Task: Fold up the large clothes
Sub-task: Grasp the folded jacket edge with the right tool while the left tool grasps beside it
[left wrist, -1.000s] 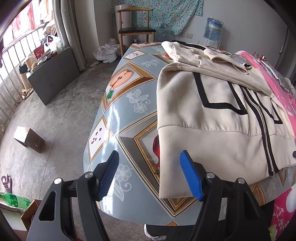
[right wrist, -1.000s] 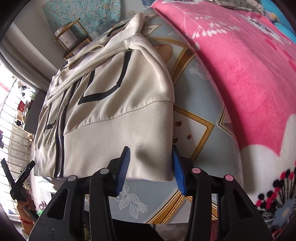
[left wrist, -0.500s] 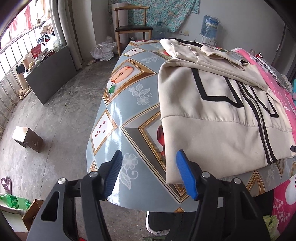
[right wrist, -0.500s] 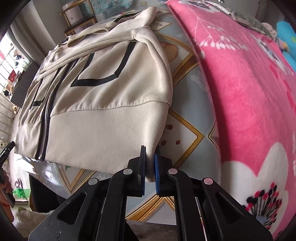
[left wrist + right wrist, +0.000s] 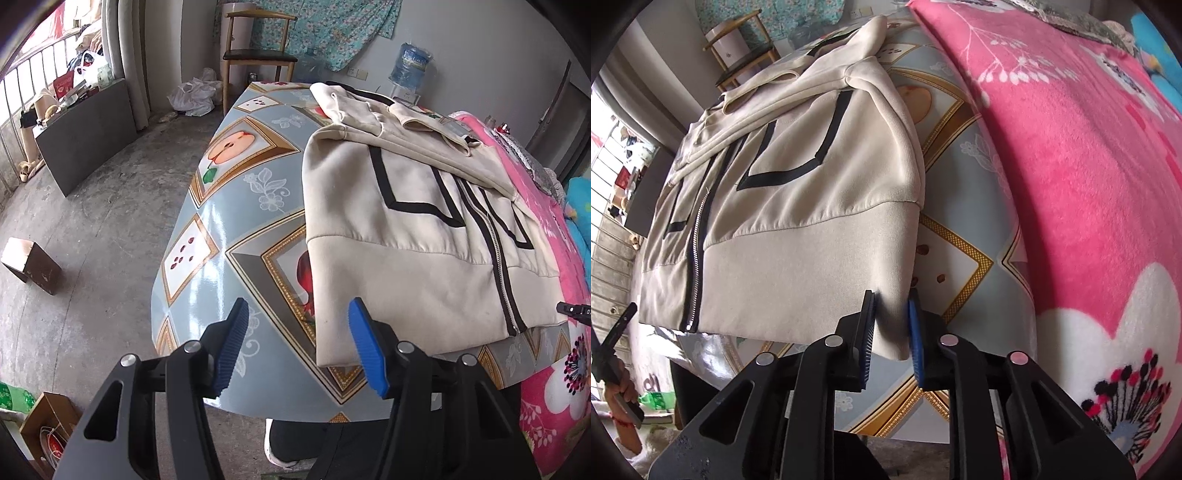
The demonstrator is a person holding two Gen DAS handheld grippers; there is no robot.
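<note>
- Your right hand-held gripper [image 5: 891,332] pointed steeply down at the table's near edge, its jaws narrow and opening, with the bottom right corner of the cream jacket [image 5: 798,229] between the blue pads [image 5: 916,343]; the cloth sat in the gap, but you could not tell from the right wrist view whether the pads still pressed on it.
- Your left hand-held gripper [image 5: 295,347] stood about half wide and was closing; the jacket's [image 5: 406,258] bottom left corner lay just inside its right pad [image 5: 367,350], while the left pad [image 5: 232,349] hung over bare table with nothing pinched.
- The jacket lay spread flat on the table [image 5: 221,229], zip [image 5: 498,266] closed, black bands across the chest, hem toward you at 6 o'clock and the hood and folded sleeves at 12 o'clock.
- The table carried a glossy blue-grey cover printed with fruit panels; it showed bare at 9 o'clock of the jacket in the left wrist view.
- A pink floral blanket [image 5: 1071,155] covered the table at 3 o'clock of the jacket in the right wrist view.
- Beyond the table, at 12 o'clock in the left wrist view, stood a wooden chair [image 5: 258,55]; a water bottle [image 5: 413,68] stood at 1 o'clock by the wall.
- A small wooden box [image 5: 31,266] sat on the concrete floor at 9 o'clock.
</note>
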